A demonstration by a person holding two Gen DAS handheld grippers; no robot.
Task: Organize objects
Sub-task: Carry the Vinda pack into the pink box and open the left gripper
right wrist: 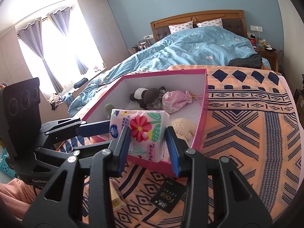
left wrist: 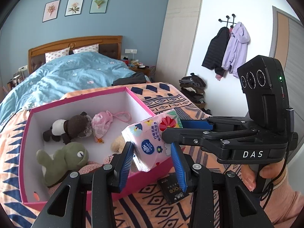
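Tissue pack [left wrist: 152, 138] is held jointly by both tools, in the air above the near edge of the pink box [left wrist: 28, 152] on the bed. Left tool [left wrist: 152, 155] is clamped on one end of the pack; the blue pads [left wrist: 126, 159] press into the soft wrapper, so that end looks pinched. Right tool [right wrist: 149, 142] is clamped on the other end, in the same way. In the left wrist view the right tool comes in from the right at roughly a right angle, so the two grips meet at the pack from different sides. Pack's long axis runs between the two tools, roughly along the box's near wall. Box lies straight ahead of both tools, and below them. Free floor in the box looks to be on the right: cream plush [right wrist: 183, 129] just behind the pack, pink pouch [right wrist: 176, 100] and dark plush [right wrist: 150, 95] further back, green plush [left wrist: 64, 159] on the left. Black card [right wrist: 168, 197] is on the blanket [right wrist: 247, 133] outside the box, below the tools, not yet put away. My read: next move is forward and down into the box, both hands together, because neither hand is clearly nearer. Risk: pack is soft, so uneven release could tip it over the rim.
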